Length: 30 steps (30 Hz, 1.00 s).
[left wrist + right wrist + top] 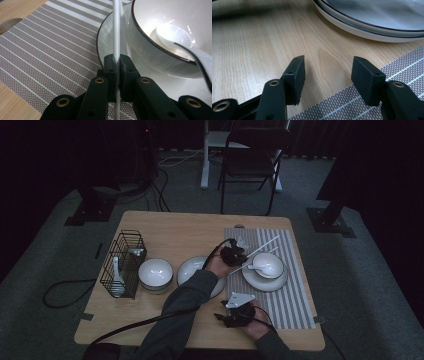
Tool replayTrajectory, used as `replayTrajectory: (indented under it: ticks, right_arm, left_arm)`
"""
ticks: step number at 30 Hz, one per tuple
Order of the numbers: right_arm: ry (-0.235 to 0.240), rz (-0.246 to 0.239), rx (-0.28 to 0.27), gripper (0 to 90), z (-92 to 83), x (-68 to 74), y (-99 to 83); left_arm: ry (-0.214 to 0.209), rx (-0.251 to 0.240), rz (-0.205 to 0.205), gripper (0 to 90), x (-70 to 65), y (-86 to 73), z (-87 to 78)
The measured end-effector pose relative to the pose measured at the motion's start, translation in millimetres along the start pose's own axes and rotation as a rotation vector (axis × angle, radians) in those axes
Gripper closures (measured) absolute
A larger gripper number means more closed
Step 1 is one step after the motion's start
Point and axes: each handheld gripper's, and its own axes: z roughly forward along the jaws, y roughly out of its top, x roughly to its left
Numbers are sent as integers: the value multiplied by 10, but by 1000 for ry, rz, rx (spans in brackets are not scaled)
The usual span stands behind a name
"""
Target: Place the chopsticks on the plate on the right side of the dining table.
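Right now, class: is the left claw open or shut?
Shut: the left claw pinches the thin white chopstick between its black pads.

Black hand-held gripper (327,80), brass-ringed screw holes; grey sleeve (182,307).

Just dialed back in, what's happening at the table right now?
A place setting is being laid on the striped placemat. The left gripper is shut on a white chopstick, holding it beside the bowl, which sits on a plate with a spoon inside. A second chopstick also lies there. The right gripper is open with nothing between its jaws, low over the table at the placemat's edge.
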Motion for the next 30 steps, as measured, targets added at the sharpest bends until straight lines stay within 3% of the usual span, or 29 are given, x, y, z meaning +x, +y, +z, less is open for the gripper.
replayTrajectory:
  ticks: [30]
  right_arm:
    - [0, -2, 0, 441, 1, -2, 1]
  left_arm:
    - [-14, -1, -9, 858, -18, 1, 50]
